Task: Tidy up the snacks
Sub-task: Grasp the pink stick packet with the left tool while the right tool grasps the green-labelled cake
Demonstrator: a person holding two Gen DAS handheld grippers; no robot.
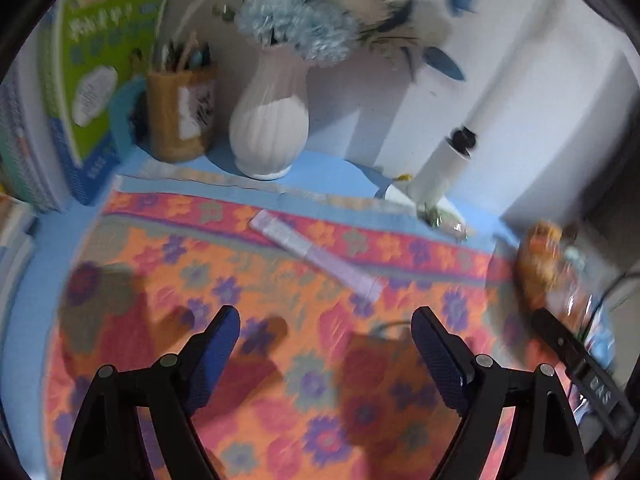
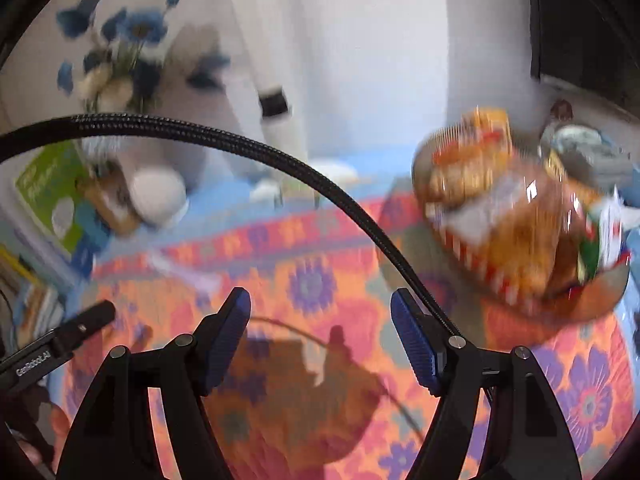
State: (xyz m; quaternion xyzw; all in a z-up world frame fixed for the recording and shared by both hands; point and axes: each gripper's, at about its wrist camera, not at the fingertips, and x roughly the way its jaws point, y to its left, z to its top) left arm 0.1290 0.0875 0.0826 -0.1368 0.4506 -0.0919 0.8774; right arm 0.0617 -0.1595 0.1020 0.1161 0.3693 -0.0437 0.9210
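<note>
Both views are smeared with motion blur, so fine detail is lost.

In the left wrist view, a green-covered book (image 1: 108,68) stands at the upper left beside a stack of other books (image 1: 20,152). Just right of it is a brown pen holder (image 1: 180,114) with pens sticking up, then a white ribbed vase (image 1: 269,128) of blue and cream flowers (image 1: 296,26) at top centre. A pale flat strip (image 1: 316,258) lies on the floral cloth (image 1: 248,256) near the middle. Further right a white cylinder with a black cap (image 1: 444,166) leans at the cloth's far edge. At the right edge sits the pile of snack packets (image 1: 544,264), only partly in frame. The left gripper (image 1: 326,328) fills the bottom centre with its jaws wide apart and only cloth between them.

In the right wrist view, the left gripper's dark fingertip pokes in at the lower left. The vase and flowers sit upper left. A black braided cable (image 2: 280,160) arcs across the frame. The right gripper (image 2: 320,312) at bottom centre has its jaws parted, nothing held, only patterned cloth between the blue pads (image 2: 230,344). The snack packets (image 2: 516,216), orange and red wrappers heaped in a brown bowl (image 2: 592,304), lie at the right, well apart from the fingers.
</note>
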